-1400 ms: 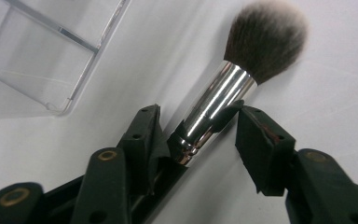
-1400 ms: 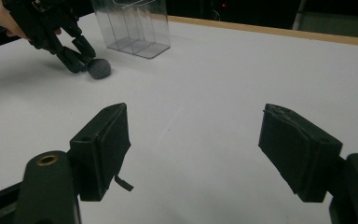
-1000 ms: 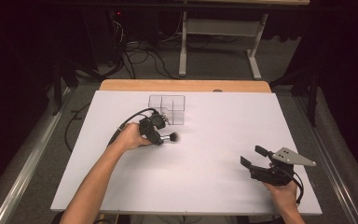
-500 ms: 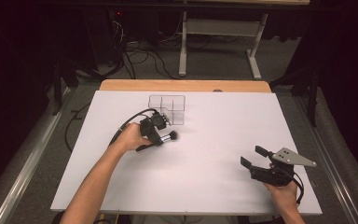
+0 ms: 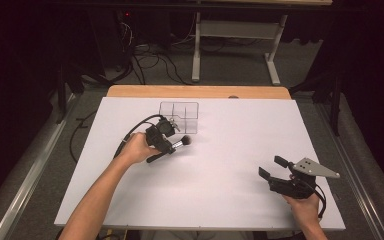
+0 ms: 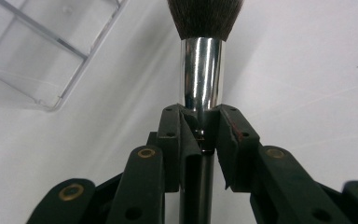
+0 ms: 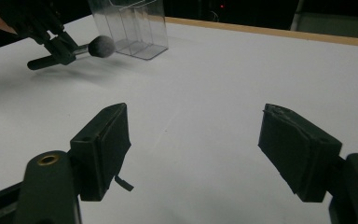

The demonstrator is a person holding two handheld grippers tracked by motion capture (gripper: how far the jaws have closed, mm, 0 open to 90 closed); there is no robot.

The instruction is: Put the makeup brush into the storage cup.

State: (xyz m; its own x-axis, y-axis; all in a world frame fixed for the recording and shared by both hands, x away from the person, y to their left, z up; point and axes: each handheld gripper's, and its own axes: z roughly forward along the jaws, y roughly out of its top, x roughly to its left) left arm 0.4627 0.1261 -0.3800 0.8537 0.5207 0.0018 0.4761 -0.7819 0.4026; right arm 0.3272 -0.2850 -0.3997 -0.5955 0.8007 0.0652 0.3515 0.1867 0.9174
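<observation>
Left gripper [image 6: 200, 135]: jaws pinched tight on the makeup brush with a black handle, shiny silver ferrule and dark fluffy bristles [image 6: 203, 70], gripping right where the handle meets the ferrule.
Brush: sticks out past the jaws, bristle end pointing toward the right side of the table, lifted a bit off the surface by the look of the right gripper view.
Clear plastic organizer box with dividers [image 5: 179, 116]: sits on the table just beside the brush head, on the far side, not touching it.
Right gripper [image 7: 196, 149]: jaws spread wide, nothing between them, held low over the table near its right front corner, well apart from the brush.
White table top [image 5: 230, 175]: a wooden strip runs along its far edge.
</observation>
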